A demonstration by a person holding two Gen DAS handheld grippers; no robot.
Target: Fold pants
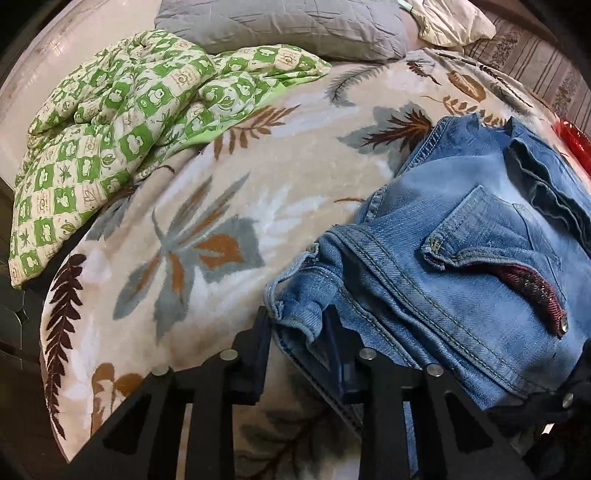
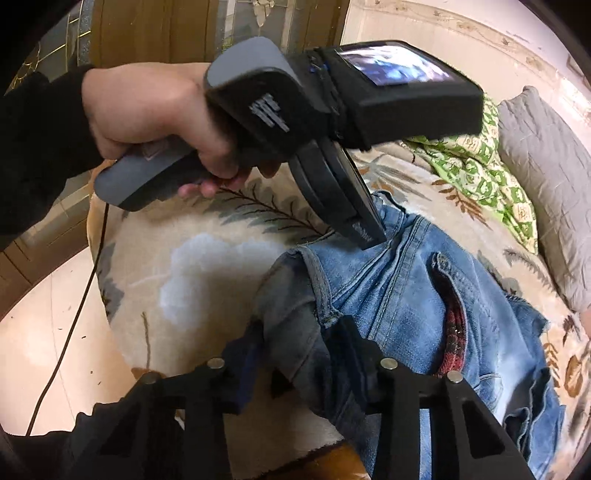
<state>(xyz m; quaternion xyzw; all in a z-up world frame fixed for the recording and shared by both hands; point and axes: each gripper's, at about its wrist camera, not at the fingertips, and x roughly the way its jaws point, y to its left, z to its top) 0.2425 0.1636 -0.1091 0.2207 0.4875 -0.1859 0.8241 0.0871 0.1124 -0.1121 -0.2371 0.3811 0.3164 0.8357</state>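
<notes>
Jeans [image 1: 461, 266] laid bunched on leaf-print blanket [image 1: 207, 221] over bed. Denim edge clamped by left gripper [image 1: 300, 325]; hem fold pinched by right gripper [image 2: 295, 354]. Green checked quilt [image 1: 110, 122], grey pillow [image 1: 280, 26] behind. Tiled floor [image 2: 44, 332], wooden door [image 2: 155, 33] seen beyond.

The jeans [image 1: 461, 266] run off the right edge of the left wrist view, and the red object [image 1: 574, 142] at the right rim is too cropped to identify.
</notes>
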